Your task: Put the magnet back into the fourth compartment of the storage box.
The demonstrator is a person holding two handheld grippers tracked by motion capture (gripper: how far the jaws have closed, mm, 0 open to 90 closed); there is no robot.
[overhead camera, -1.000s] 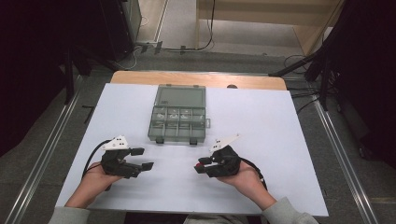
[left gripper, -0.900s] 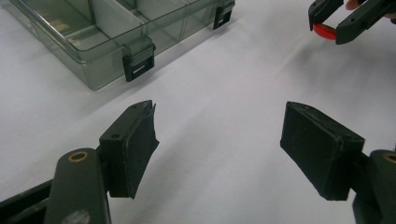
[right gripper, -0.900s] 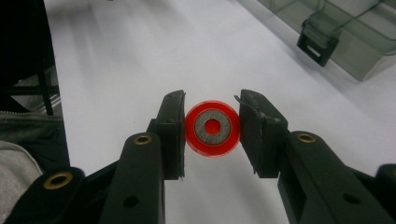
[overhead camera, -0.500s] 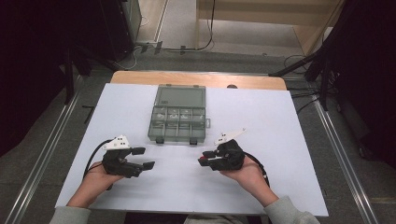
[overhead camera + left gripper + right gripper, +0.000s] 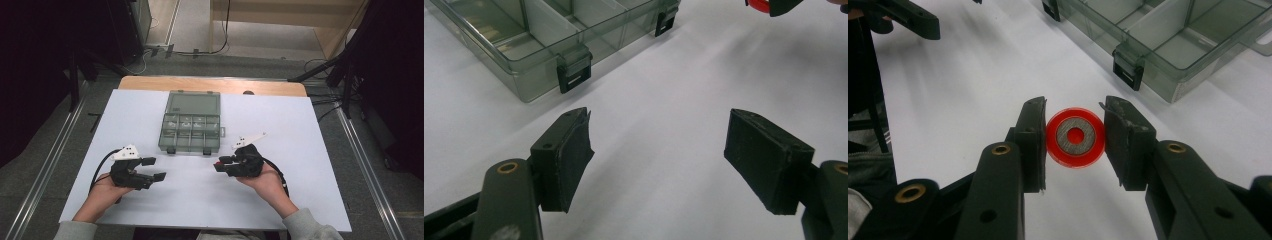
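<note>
Right tool (image 5: 1075,137): pinching a red ring (image 5: 1075,136) by its edges, a pad on each side; ring has a grey face and a small red centre, perhaps a magnet, too small to be sure; held upright just above the counter (image 5: 300,125), so its flat face looks back at the camera
Left tool (image 5: 659,155): spread wide, nothing between the pads; hovers low over bare counter, likely kept free to steady the box
Box (image 5: 191,127): clear grey, lid thrown back flat, divided compartments exposed; sits mid-counter beyond both tools, latches (image 5: 574,75) facing the person, so the front row is easy to reach
Ring's place: in the right tool, near the box's front right corner, not yet over any compartment
Step in hand: probably carrying the ring to a compartment; the edge grip suits a clean drop
</note>
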